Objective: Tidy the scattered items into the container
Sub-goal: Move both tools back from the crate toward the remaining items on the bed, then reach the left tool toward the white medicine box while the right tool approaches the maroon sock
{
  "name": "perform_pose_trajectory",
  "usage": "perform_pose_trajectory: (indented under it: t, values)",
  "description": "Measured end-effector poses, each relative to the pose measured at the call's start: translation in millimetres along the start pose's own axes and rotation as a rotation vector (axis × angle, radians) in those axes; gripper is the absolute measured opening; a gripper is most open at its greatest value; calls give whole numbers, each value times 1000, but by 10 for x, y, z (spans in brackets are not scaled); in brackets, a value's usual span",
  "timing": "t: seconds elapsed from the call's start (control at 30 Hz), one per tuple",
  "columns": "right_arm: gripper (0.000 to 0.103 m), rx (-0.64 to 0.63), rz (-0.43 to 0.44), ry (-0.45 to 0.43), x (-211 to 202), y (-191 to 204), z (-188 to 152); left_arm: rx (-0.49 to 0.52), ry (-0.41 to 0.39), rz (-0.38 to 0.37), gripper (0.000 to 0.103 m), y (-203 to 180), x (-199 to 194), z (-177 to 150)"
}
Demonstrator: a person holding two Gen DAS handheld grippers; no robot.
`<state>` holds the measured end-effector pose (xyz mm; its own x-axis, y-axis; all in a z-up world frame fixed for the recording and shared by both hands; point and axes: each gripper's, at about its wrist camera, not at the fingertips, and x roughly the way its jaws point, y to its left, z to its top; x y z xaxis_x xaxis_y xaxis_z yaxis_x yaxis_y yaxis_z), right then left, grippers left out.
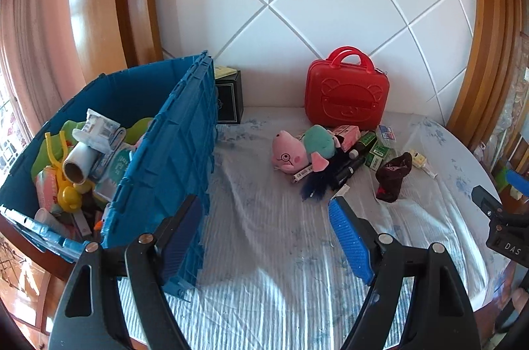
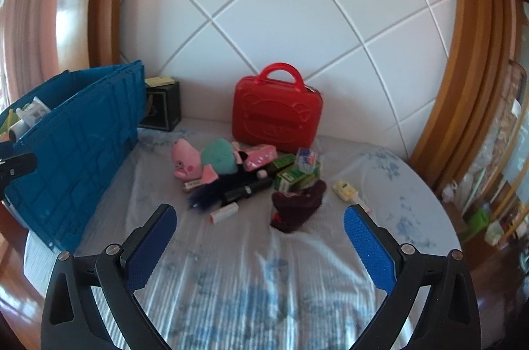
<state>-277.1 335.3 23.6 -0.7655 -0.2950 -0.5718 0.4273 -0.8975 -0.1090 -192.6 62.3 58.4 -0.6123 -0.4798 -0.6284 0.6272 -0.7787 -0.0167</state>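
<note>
Grippers: left gripper (image 1: pixel 266 229) & right gripper (image 2: pixel 259 237) both spread wide, nothing held. Ribbed blue plastic crate (image 1: pixel 178 132) part-filled; pink pig plush (image 2: pixel 185 163) w/ clutter beside glossy red case (image 2: pixel 276 115).

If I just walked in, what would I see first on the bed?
Probably the bright red case, standing upright against the white headboard at the back. Right in front of it lies a pile of small things, with a pink pig plush at its left end. At the left side stands a big blue crate, already stuffed with toys and packets.
</note>
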Motion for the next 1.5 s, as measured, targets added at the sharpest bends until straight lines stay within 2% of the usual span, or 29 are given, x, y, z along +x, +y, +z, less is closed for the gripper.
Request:
perform_pose_trajectory:
  t: [0.23, 0.4, 0.47, 0.63, 0.87, 1.1, 1.17, 1.33, 1.5]
  values:
    - [103, 98, -134, 118, 328, -531, -176, 30, 42, -111, 79, -155, 562, 66]
    - [103, 149, -155, 200, 619, -666, -304, 51, 100, -153, 79, -276, 1052, 35]
    - [103, 167, -146, 243, 777, -711, -365, 62, 145, -182, 79, -363, 1261, 11]
    - [103, 205, -108, 324, 1207, -838, -471, 66, 222, -178, 79, -603, 1752, -83]
    - [103, 211, -11, 405, 2019, -968, -620, 62, 333, -179, 79, -1157, 2695, -346]
    - [103, 214, 70, 448, 2968, -922, -795, 72, 372, -153, 78, -1529, 3522, -598]
    - [103, 214, 96, 450, 3176, -867, -817, 78, 391, -139, 74, -1572, 3696, -666]
    - [103, 220, 122, 446, 3597, -778, -830, 86, 391, -129, 71, -1608, 3878, -716]
    - [103, 242, 110, 441, 3862, -790, -856, 113, 361, -129, 57, -1690, 3905, -732]
